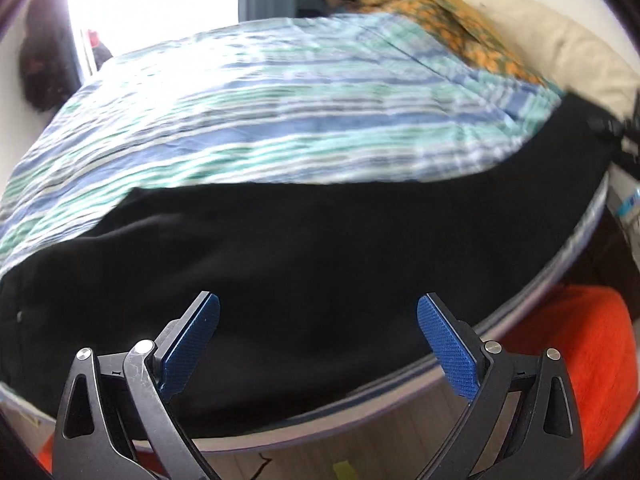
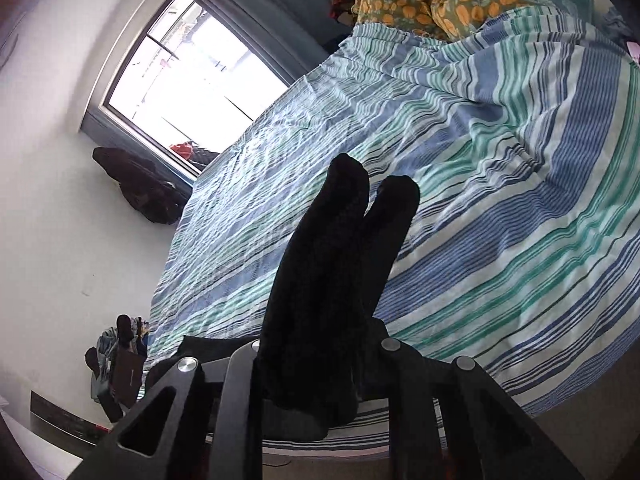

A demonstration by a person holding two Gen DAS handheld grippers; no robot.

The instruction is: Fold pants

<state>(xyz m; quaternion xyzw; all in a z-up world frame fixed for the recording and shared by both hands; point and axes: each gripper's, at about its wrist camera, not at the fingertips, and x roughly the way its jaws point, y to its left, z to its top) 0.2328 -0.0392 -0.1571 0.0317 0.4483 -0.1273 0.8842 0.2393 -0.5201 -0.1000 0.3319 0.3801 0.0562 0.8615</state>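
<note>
Black pants (image 1: 320, 240) lie stretched along the near edge of the bed in the left wrist view. My left gripper (image 1: 318, 304) hovers just over them, its blue pads (image 1: 192, 344) wide apart and nothing between them. In the right wrist view my right gripper (image 2: 340, 260) is shut on a bunch of the black pants (image 2: 332, 300). The cloth drapes over both fingers and hides them, and it is lifted above the bed. More of the pants trails down behind the gripper's base.
A blue, green and white striped sheet (image 2: 500, 200) covers the bed. An orange floral quilt (image 2: 420, 4) and a cream pillow (image 1: 560, 52) lie at its head. A window (image 2: 188, 72) and dark clothes (image 2: 144, 188) are by the wall. An orange cushion (image 1: 580, 360) sits on the floor by the bed edge (image 1: 520, 308).
</note>
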